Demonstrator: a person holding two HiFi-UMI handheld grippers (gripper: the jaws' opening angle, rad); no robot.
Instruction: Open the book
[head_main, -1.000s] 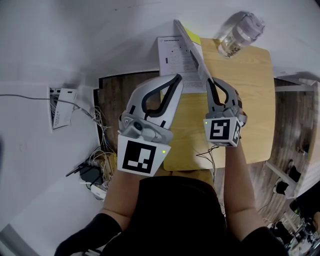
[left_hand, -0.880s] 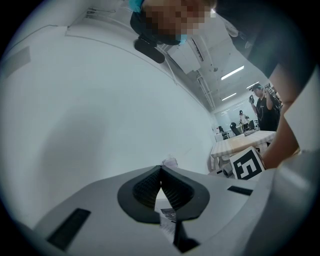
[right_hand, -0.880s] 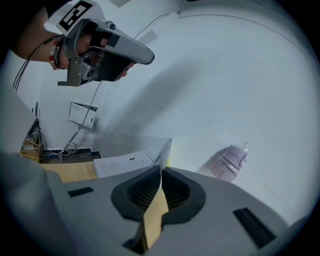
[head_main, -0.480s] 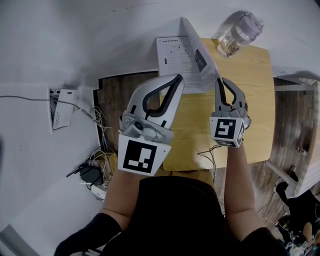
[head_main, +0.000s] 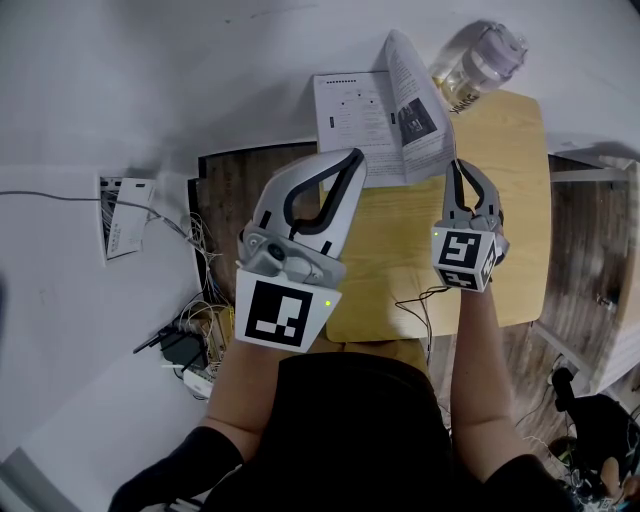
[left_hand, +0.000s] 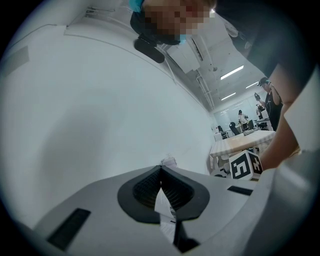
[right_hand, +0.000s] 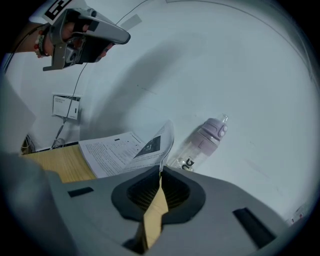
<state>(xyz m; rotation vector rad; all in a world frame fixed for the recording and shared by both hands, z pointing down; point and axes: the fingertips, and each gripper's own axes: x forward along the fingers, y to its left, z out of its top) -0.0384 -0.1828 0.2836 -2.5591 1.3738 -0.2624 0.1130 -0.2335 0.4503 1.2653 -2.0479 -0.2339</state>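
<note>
- Left gripper (head_main: 352, 158): jaws together, with nothing between the pads. It is held over the counter's (head_main: 500, 200) left edge, and in the head view its tips fall at the near edge of the book's flat page.
- Right gripper (head_main: 457, 165): jaws together, clamped on the lower edge of the raised page (head_main: 415, 105). It stands over the middle of the counter, to the right of the left gripper and well apart from it.
- Book (head_main: 352, 125): lies open at the far left corner of the counter. Its left page is flat and printed side up. The raised page stands up from the spine and leans to the right, running down to the right gripper's jaws.
- Bottle (head_main: 480, 65): clear with a pale lilac cap, at the counter's far edge, just right of the raised page.
- Right gripper view only: the page edge (right_hand: 161, 160) enters the jaws at their tips. The counter's wood shows through the slot below the pads.
- Left gripper view only: the closed pads (left_hand: 161, 182) face a white wall. The right gripper's marker cube (left_hand: 245, 165) is at right, with a lit room with tables and people beyond it.
</note>
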